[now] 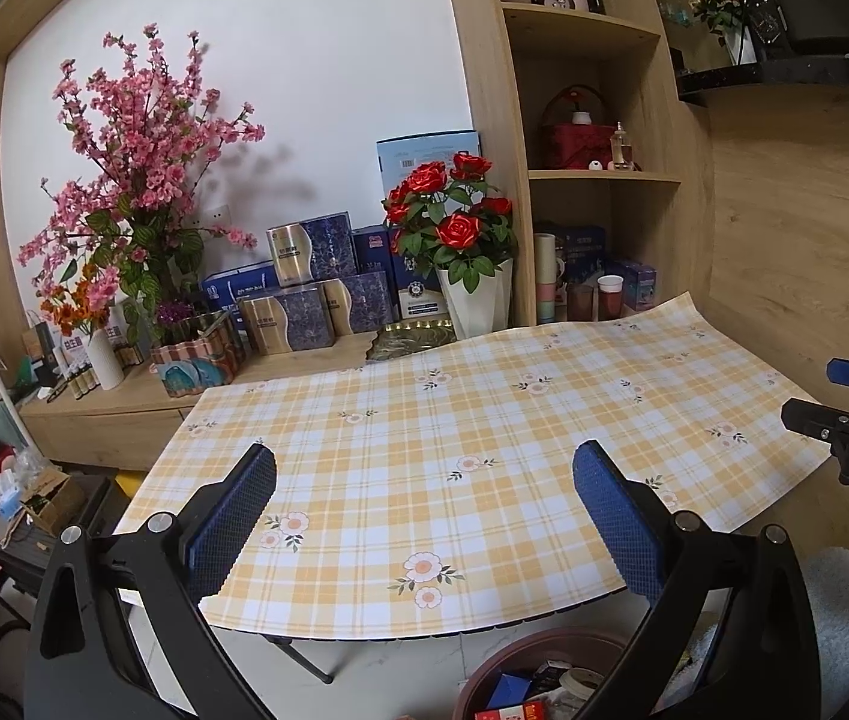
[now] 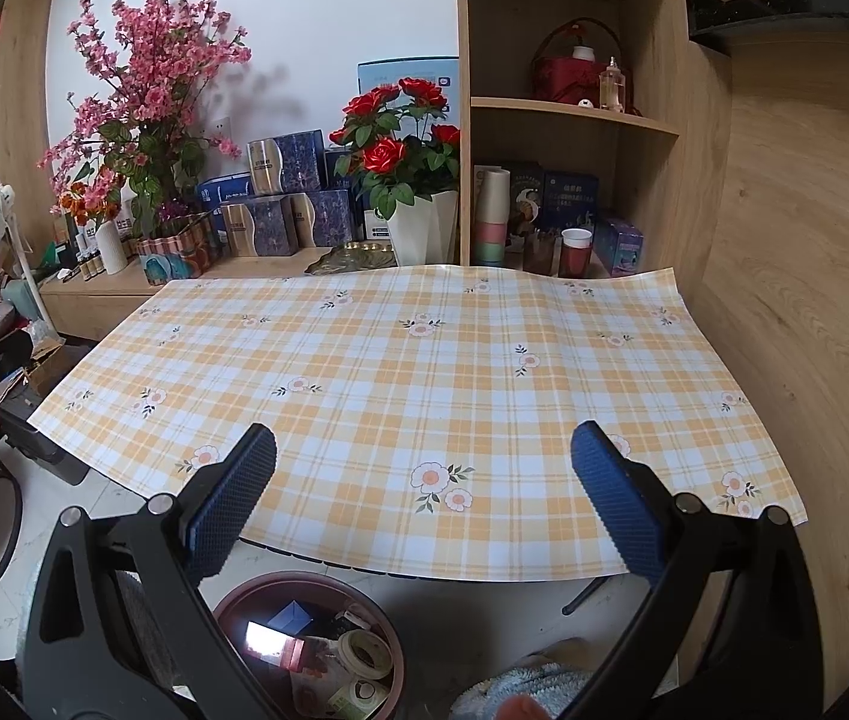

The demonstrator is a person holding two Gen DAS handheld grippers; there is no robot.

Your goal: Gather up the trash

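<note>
Both grippers hung over the near edge of the bench [image 2: 424, 360], whose checked, flowered cloth lay bare: no scrap of trash showed anywhere on it. The left gripper [image 1: 424, 516] had its blue fingers [image 1: 232, 522] spread wide with nothing between them, and the right gripper [image 2: 424, 510] was the same, fingers [image 2: 616, 504] parted and empty.

What trash could be seen was already in the round reddish-brown bin [image 2: 232, 606] on the floor, just below the bench's near edge. In it lay a small blue box [image 2: 292, 615], tape rolls [image 2: 367, 651] and other bits too jumbled to name. From the bench, the bin sat under the front edge, left of the right gripper's centre line and right of the left gripper's; in the left wrist view only its rim [image 1: 544, 645] and a few contents showed. It seemed to lie between the two, with neither clearly nearer.

So the job looked at or near its end. Any further piece would have to lie off the cloth, and nothing among the flower vases and boxes behind the bench read plainly as trash.
</note>
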